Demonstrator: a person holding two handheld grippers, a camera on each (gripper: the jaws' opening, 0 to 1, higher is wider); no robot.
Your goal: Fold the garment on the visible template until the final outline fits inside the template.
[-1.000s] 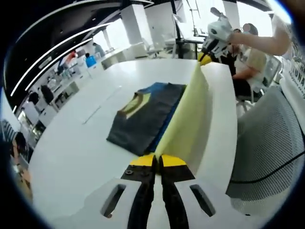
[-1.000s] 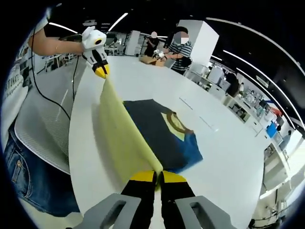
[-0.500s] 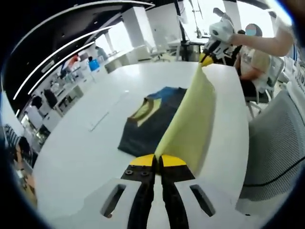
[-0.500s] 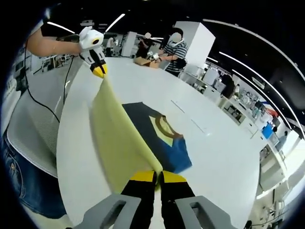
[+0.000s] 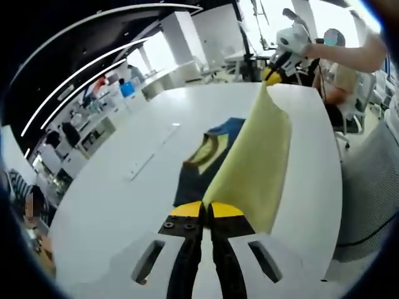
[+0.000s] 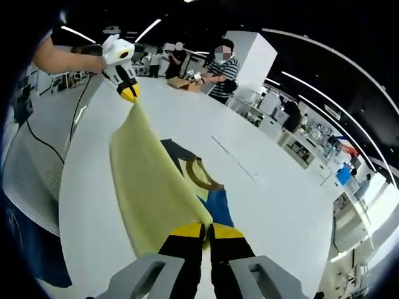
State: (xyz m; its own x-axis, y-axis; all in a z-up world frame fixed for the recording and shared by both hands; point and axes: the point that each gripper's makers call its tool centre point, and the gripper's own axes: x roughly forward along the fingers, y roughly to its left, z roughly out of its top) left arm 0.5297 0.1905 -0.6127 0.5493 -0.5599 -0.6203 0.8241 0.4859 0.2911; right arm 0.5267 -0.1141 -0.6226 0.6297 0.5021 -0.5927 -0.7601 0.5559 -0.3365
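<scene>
A: Where is the garment?

B: The dark garment [image 5: 201,167], with its yellow and blue panels, lies flat on the white tabletop [image 5: 118,187]. A yellow sheet [image 5: 252,168] is lifted off the tabletop along one side of the garment and partly covers it.

A: And the claws?

B: The left claw [image 5: 207,209] is clenched on one corner of the yellow sheet. The right claw [image 6: 206,229] grips the opposite corner, jaws pressed together. The sheet hangs stretched between them.

A: Room to move?

B: Wide bare tabletop lies beyond the garment's far edge. A thin pale strip [image 6: 235,162] lies there, well apart. The near tabletop edge runs close beside the raised sheet.
</scene>
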